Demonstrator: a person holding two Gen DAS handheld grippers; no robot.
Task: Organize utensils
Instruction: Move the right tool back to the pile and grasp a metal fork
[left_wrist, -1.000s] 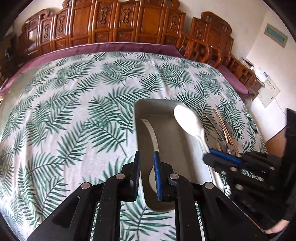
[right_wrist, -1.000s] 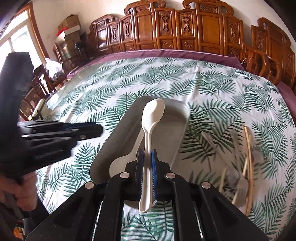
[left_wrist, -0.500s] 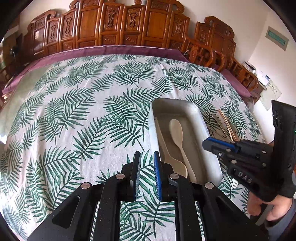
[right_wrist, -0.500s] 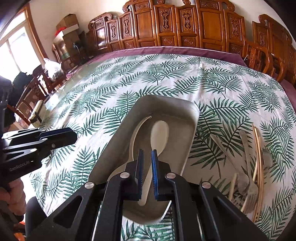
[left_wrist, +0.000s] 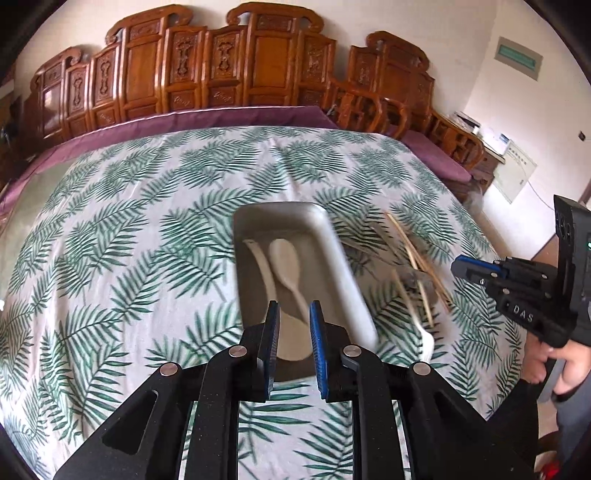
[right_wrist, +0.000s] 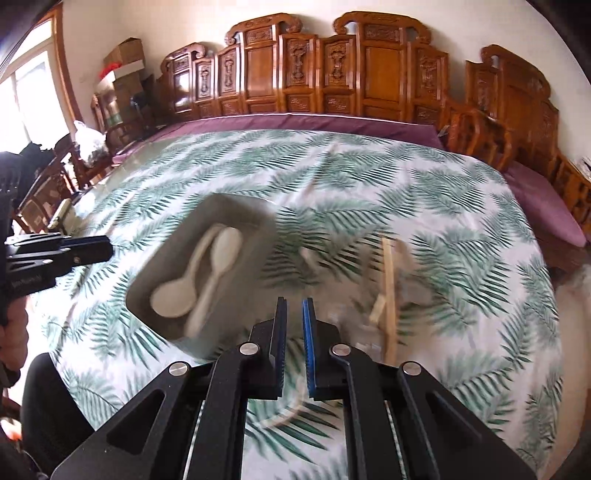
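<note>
Two white plastic spoons lie side by side in the grey rectangular tray on the palm-leaf tablecloth, which I judge to be the finished part of the sorting. The rest waits just to the tray's right: a loose pile of bamboo chopsticks, what look like metal forks beneath them, blurred beyond certainty, and another white spoon at the near edge of the pile. By my count the job is under half done.

From the left wrist camera, my left gripper hangs low over the tray's near end, pointing along its length; its blue-padded jaws stand a modest gap apart with nothing between them, the spoon bowl seen through the gap lying below in the tray.

My right gripper hovers above the cloth between the tray and the chopsticks, angled toward the pile. Its jaws are a narrow slit apart and hold nothing. The right view is smeared, so I cannot tell what lies directly under its fingertips. Carved wooden chairs line the far side of the table.
</note>
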